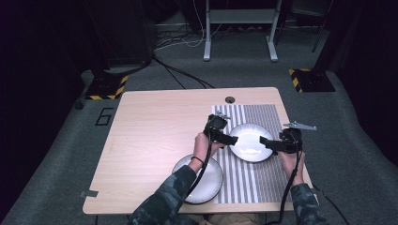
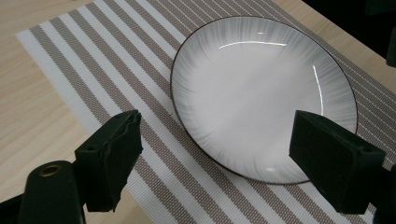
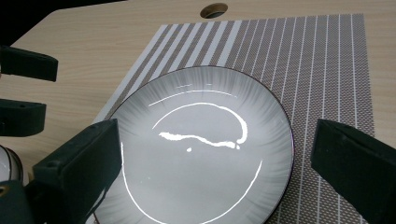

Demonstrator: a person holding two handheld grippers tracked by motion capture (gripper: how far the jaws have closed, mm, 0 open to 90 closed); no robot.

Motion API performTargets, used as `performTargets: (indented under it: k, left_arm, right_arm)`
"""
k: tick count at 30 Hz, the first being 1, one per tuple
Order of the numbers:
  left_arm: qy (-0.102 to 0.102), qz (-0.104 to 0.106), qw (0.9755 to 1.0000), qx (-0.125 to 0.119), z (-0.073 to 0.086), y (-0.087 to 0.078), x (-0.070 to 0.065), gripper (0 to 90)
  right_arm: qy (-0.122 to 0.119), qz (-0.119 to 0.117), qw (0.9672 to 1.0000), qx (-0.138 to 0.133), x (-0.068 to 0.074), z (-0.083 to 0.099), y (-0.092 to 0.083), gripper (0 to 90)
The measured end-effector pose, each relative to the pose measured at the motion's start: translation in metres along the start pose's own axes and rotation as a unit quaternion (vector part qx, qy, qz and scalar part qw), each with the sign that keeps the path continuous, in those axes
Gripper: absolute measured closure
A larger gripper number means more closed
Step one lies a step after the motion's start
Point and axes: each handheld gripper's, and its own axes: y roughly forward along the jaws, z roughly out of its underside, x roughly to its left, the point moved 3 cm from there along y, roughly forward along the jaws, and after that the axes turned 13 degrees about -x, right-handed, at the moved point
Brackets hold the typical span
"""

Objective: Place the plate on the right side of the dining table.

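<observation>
Plate (image 1: pixel 251 142) on the striped placemat (image 1: pixel 267 117), lying flat between both grippers. Left gripper (image 1: pixel 231 139) hangs over its left rim, jaws spread wide and empty; right gripper (image 1: pixel 265 142) hangs over its right rim, likewise wide open with nothing held. Neither seems to touch the plate, though the high view is dim. A second plate (image 1: pixel 211 180) sits on the table (image 1: pixel 155 136) nearer the person.
</observation>
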Motion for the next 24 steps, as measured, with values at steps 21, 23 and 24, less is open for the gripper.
performTargets:
  k: [21, 23, 24]
  left_arm:
    - [-0.01, -0.06, 0.9969, -0.049, 0.048, -0.104, 0.055, 15.0]
    - [-0.017, -0.068, 0.9963, -0.051, 0.057, -0.113, 0.063, 15.0]
    - [-0.021, -0.072, 0.9957, -0.054, 0.06, -0.116, 0.065, 14.9]
  right_arm:
    - [-0.032, 0.001, 0.9994, -0.011, 0.006, 0.002, -0.041, 0.0]
    - [-0.035, 0.005, 0.9993, -0.013, 0.005, 0.003, -0.043, 0.0]
    - [-0.034, 0.007, 0.9993, -0.014, 0.004, 0.004, -0.046, 0.0]
